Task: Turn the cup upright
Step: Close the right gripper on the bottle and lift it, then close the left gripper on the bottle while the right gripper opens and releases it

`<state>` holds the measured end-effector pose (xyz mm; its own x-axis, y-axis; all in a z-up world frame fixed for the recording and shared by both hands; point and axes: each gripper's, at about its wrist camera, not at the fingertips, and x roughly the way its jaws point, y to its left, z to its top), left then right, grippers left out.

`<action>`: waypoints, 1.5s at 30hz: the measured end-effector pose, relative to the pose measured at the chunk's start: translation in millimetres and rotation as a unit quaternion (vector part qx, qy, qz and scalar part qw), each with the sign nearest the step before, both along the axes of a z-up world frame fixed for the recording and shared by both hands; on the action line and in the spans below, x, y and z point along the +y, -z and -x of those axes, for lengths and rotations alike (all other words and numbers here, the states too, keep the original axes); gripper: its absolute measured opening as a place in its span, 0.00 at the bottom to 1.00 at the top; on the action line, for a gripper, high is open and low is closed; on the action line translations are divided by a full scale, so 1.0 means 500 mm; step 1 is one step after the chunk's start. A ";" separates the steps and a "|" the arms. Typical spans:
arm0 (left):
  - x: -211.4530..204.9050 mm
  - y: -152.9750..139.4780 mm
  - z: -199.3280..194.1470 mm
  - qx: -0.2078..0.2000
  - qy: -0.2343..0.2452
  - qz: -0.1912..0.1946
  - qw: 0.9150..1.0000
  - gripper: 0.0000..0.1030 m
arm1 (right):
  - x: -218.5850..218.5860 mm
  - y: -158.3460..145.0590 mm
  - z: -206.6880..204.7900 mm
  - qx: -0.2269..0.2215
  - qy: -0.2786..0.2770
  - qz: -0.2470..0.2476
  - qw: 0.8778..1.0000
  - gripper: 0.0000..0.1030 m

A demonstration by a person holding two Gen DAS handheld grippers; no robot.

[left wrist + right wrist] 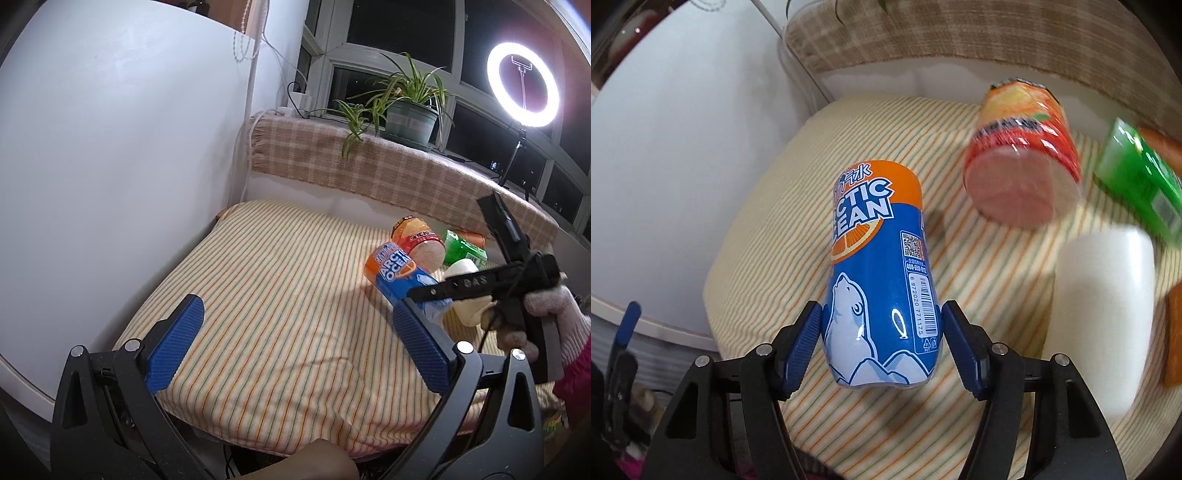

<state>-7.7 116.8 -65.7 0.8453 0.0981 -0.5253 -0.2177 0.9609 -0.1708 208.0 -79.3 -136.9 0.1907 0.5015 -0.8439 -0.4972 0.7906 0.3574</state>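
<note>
A blue and orange "Arctic Ocean" cup (875,273) is held tilted above the striped cushion (775,206), its orange end pointing away. My right gripper (881,343) is shut on its lower blue part, one blue pad on each side. In the left wrist view the same cup (399,273) hangs at the right, gripped by the black right gripper (428,293) in a gloved hand. My left gripper (295,332) is open and empty over the cushion's front, left of the cup.
An orange-red cup (1019,162) lies tipped behind the held one. A white cup (1100,314) and a green packet (1137,177) lie to the right. A white wall (110,166), a plaid-covered sill (369,166) with a potted plant (410,107) and a ring light (522,85) surround the cushion.
</note>
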 end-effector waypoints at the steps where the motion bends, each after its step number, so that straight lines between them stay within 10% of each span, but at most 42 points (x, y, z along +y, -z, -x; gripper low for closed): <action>1: -0.004 0.000 -0.001 0.000 0.002 0.000 1.000 1.00 | -0.003 0.002 0.008 0.002 0.003 -0.007 1.000 0.64; 19: -0.086 0.039 -0.089 0.044 0.096 0.044 0.993 1.00 | -0.148 0.044 0.162 0.038 0.153 -0.107 0.982 0.64; 29: -0.097 0.081 -0.169 0.109 0.151 0.161 0.969 0.99 | -0.180 0.067 0.174 0.051 0.176 -0.120 0.976 0.66; 45: -0.200 0.135 -0.248 0.189 0.234 0.251 0.920 0.99 | -0.339 -0.022 0.296 -0.080 0.207 -0.081 0.972 0.74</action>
